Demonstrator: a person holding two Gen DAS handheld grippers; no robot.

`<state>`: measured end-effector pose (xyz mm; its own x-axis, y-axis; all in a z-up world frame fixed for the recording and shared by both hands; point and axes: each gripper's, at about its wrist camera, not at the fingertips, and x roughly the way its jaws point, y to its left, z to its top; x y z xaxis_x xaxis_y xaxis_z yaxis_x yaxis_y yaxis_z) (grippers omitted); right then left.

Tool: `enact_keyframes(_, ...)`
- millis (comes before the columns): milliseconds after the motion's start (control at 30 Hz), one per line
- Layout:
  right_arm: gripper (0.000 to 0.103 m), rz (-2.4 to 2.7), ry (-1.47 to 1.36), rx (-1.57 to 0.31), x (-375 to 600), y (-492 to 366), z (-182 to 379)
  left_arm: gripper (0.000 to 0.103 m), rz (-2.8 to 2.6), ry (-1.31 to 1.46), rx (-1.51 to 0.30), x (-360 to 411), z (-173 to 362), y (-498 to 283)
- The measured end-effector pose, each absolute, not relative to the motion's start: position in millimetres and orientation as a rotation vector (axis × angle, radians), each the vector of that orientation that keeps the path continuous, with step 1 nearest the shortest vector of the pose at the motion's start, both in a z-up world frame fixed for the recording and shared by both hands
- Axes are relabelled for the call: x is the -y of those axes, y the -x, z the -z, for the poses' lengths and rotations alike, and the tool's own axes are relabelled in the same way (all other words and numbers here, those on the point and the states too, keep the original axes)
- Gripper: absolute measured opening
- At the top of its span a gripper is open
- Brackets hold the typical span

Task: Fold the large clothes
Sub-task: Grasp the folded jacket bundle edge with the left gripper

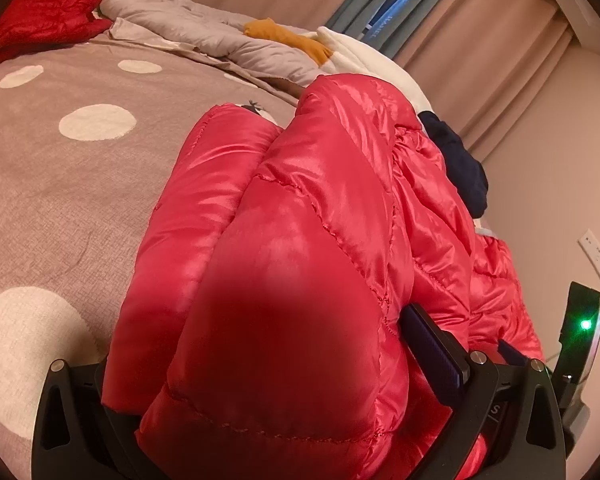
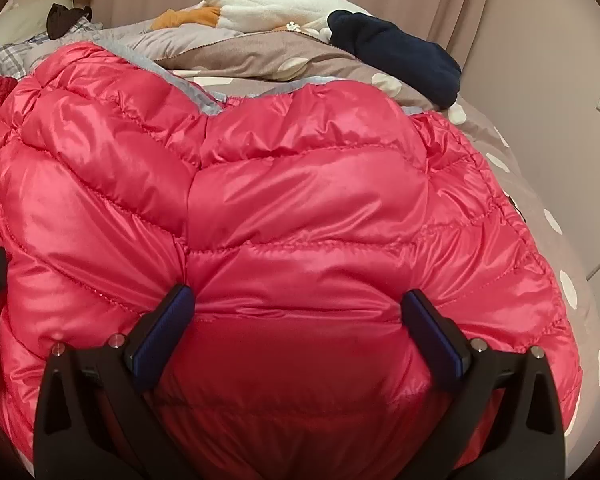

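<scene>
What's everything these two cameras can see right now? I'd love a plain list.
Puffer jacket: one, shiny red quilted, bunched on the bed between both grippers.
Bed cover: one, taupe with white dots, under the jacket.
Red garment: one, dark red, far left corner of the bed.
Grey quilt: one, pale grey, rumpled at the far side.
Mustard cloth: one, mustard, on the quilt.
White fleece: one, cream, far edge.
Navy garment: one, dark blue, far right.
Plaid cloth: one, grey check, far left.
Curtains: beige, behind the bed.
Left gripper: black, blue pads, jacket between the fingers.
Right gripper: black, blue pads, spread around a jacket fold.
</scene>
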<state>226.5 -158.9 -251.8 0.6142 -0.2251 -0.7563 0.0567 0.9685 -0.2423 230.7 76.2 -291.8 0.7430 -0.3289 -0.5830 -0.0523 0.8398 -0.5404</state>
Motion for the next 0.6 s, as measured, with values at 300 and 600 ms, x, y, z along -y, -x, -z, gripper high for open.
enact_keyframes(300,0.103,0.181,0.222,-0.948,154.8,-234.8,252.0,0.101,0.143,0.564,-0.721,-76.4,291.9,-228.2)
enact_keyframes(600,0.101,0.119,-0.07,-0.811,187.9,-194.9,215.9,0.077,0.148,0.649,-0.687,-94.1,289.9,-220.7)
